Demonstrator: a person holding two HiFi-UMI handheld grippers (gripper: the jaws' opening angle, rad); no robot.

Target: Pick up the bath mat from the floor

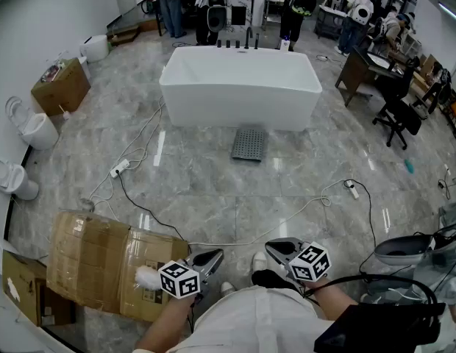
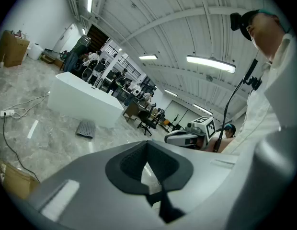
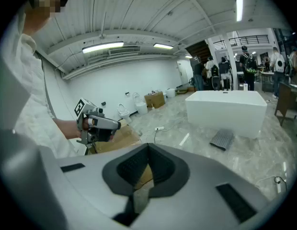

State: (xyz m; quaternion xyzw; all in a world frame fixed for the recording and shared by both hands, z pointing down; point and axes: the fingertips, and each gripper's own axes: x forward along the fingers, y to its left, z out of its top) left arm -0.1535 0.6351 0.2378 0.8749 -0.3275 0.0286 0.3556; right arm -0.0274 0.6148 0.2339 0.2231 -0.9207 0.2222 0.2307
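grey-veined polished stone makes up the floor (image 1: 213, 197), glossy enough to throw back strips of ceiling light across the middle of the head view. the bath mat (image 1: 248, 144) lies flat on it just above the centre of the frame. it is a small dark grey rectangle with a dotted, grid-like surface, and its far short edge is just beside the front wall of the bathtub (image 1: 240, 98). the bathtub is a smooth white box with squared corners. in the right gripper view the mat (image 3: 222, 139) shows at centre right, again on the floor in front of the tub.

both grippers sit at the bottom of the head view, well apart from the mat. the left gripper (image 1: 215, 255) is clenched on nothing, its dark ribbed pads meeting at the tips. the right gripper (image 1: 272, 248) is clenched and empty in the same way.

bare floor lies between the grippers and the mat, crossed by a thin white cable (image 1: 287, 223) and a black cable (image 1: 136, 197). flattened brown cardboard (image 1: 95, 259) lies at lower left, beside the left gripper. a white power strip (image 1: 120, 168) lies left of centre. a black office chair (image 1: 397, 116) stands at upper right, well clear of the mat.
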